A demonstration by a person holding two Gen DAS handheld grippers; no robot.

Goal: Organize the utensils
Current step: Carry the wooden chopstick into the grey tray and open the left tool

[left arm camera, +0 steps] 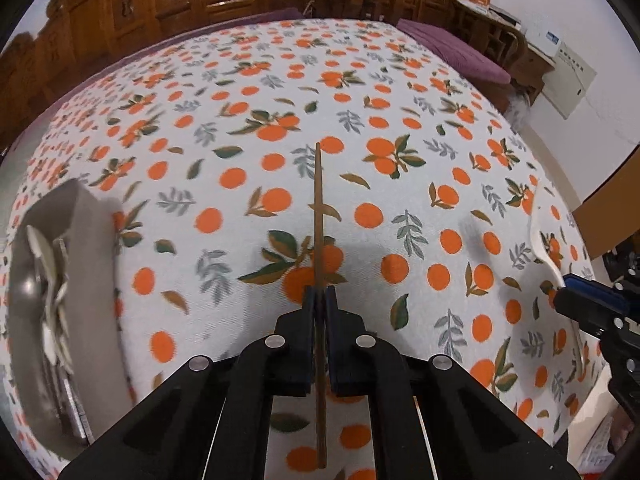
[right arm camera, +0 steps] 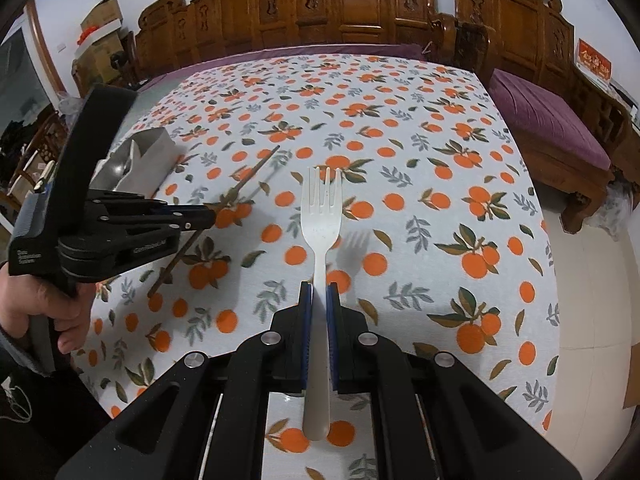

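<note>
Utensils mid-sort: a thin brown wooden chopstick (left arm camera: 319, 216) is pinched in the left gripper (left arm camera: 319, 300), lifted over the orange-print tablecloth (left arm camera: 400, 120); a white plastic fork (right arm camera: 321, 216) sits clamped in the right gripper (right arm camera: 319, 300), tines fwd. The grey rectangular organiser tray (left arm camera: 86, 264) at the table's left edge already holds white pieces & a metal spoon. Judged approx. midway: both items still need depositing; no loose utensils visible elsewhere.
</note>
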